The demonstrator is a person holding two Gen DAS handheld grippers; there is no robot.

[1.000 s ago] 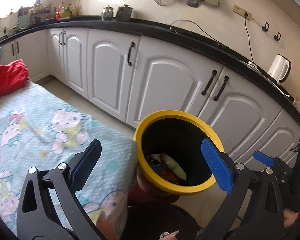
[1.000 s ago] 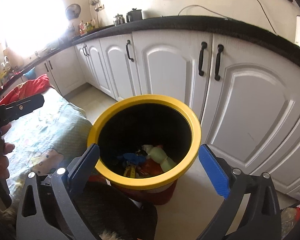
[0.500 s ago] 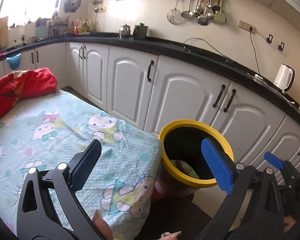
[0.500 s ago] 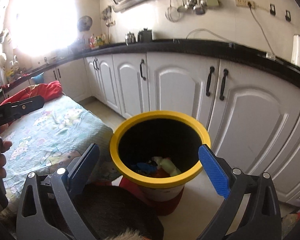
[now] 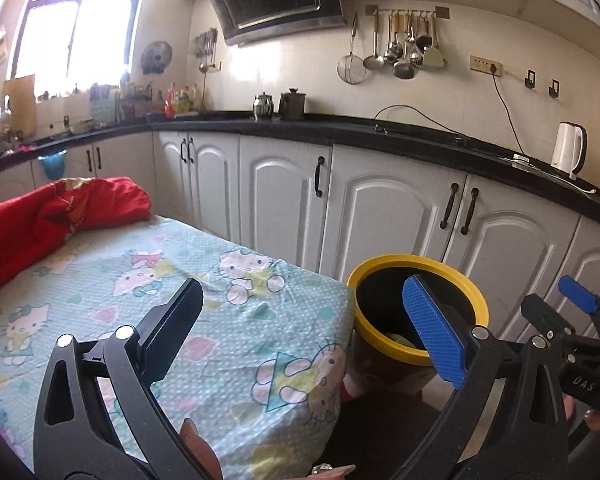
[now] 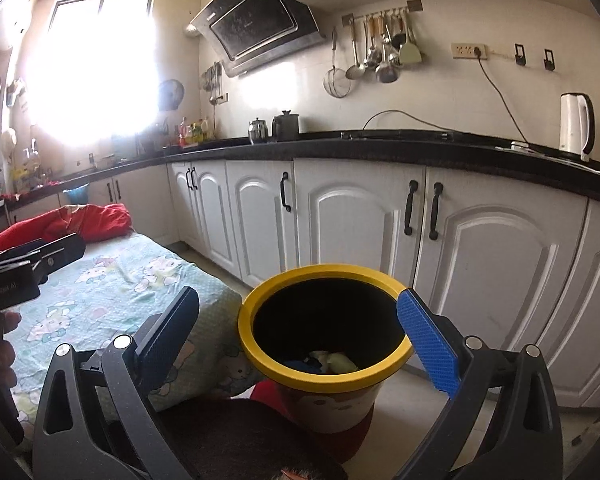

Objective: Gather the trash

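blanket (image 5: pixel 48 220), red and bunched, lies at the far left end of the table (image 5: pixel 236 320), which is covered in a pale green cartoon-print cloth. your left gripper (image 5: pixel 304 328) is held over the near right corner of that table; its jaws stand wide apart with nothing between them, the dark pad over the cloth and the blue pad in front of the bin. a fingertip shows at the bottom edge under the gripper frame.

just beside the table's right edge stands the bin (image 5: pixel 420 354), black inside with a yellow rim and a red and white body, on the floor in front of the white cabinets (image 5: pixel 384 224). from the right wrist view the trash (image 6: pixel 332 360) is in the bottom of the bin: a pale green piece, a blue piece and something yellowish, partly hidden by the near rim. the table top shows no loose trash in either view.

your right gripper (image 6: pixel 300 340) is held above and in front of the bin, jaws spread to either side of the rim, released and carrying nothing. in the left wrist view it appears at the far right, well clear of the bin.

behind, a black counter (image 6: pixel 420 148) runs along the wall with a white kettle (image 6: pixel 576 124) at the right end and utensils (image 6: pixel 376 60) hanging above.
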